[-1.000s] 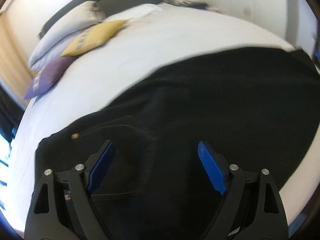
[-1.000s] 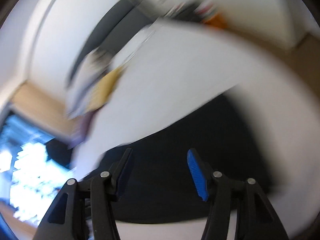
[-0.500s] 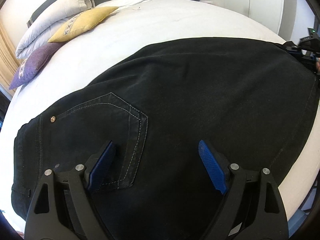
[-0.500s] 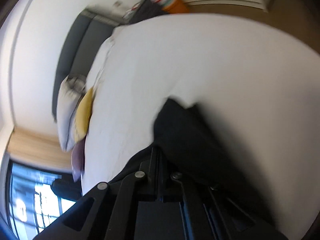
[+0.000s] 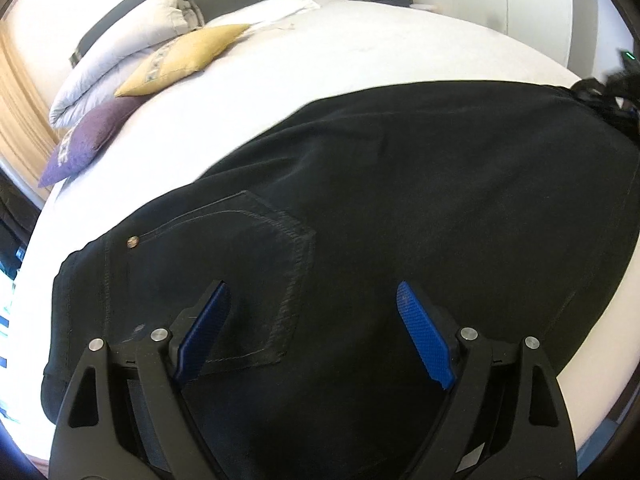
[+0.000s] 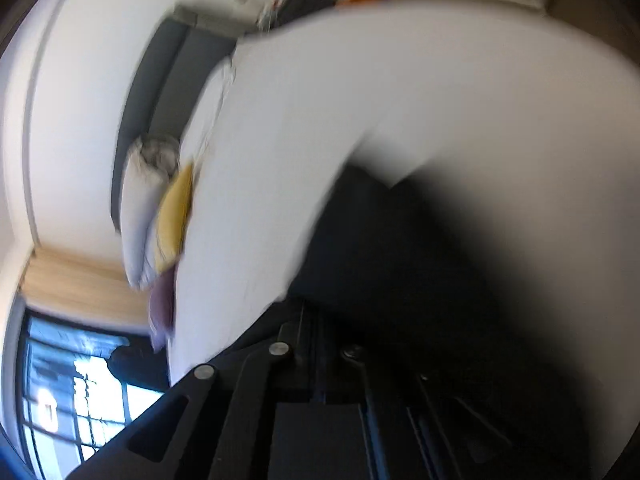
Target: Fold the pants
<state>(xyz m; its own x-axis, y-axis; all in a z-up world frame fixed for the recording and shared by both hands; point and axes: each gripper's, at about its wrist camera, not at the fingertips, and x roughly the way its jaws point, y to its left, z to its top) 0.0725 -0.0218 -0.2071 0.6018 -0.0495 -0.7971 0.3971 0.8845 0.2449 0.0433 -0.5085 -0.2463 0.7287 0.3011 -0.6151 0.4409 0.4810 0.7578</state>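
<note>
Left wrist view: black pants (image 5: 420, 208) lengthwise across bed (image 5: 360, 52), waistband leftward.

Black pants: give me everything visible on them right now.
The black pants lie spread flat on the white bed, looking like dark denim. A stitched back pocket with a small metal rivet faces up near the waist end. The left gripper hangs open above the pocket area, pads off the cloth. At the far end, the right gripper is shut on a pinch of the fabric edge; that view is blurred.
</note>
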